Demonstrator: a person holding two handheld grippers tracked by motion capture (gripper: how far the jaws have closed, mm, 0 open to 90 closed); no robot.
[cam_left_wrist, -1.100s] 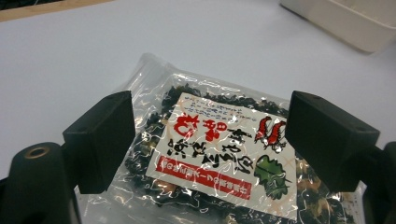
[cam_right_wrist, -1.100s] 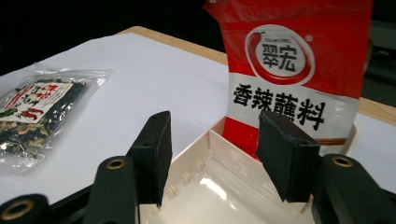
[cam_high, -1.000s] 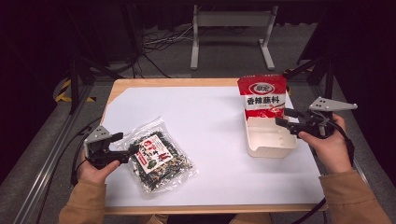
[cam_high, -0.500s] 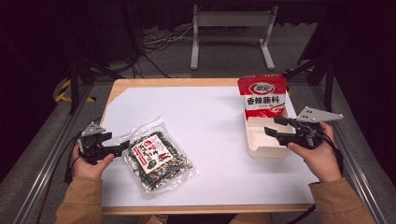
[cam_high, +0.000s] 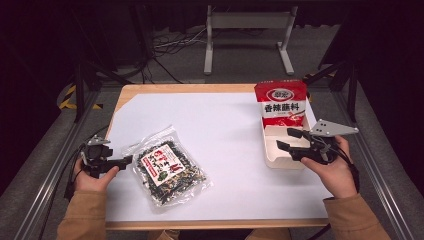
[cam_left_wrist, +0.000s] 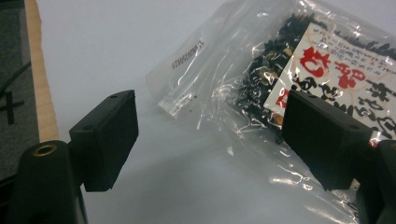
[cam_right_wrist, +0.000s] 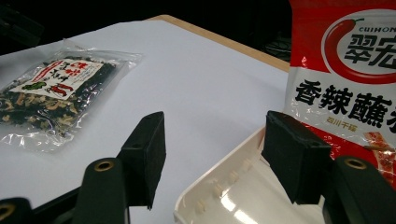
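Nearest, the left gripper (cam_high: 122, 161) stands open and empty beside the clear plastic bag of dark dried spices (cam_high: 167, 170), untouched on the white table (cam_high: 220, 130). The right gripper (cam_high: 289, 140), jaws just opened wide, hovers empty over the cream plastic tray (cam_high: 280, 161); the red seasoning packet (cam_high: 281, 102) already leans in its far end. Bagging the spices remains, I judge.

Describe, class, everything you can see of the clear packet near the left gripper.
The clear packet is a flat, crinkly plastic pouch of dark dried bits with a white label printed in red and black. It looks sealed and lies flat and skewed on the white table, at its front left. The left gripper, jaws open, stands at its edge, not gripping it.
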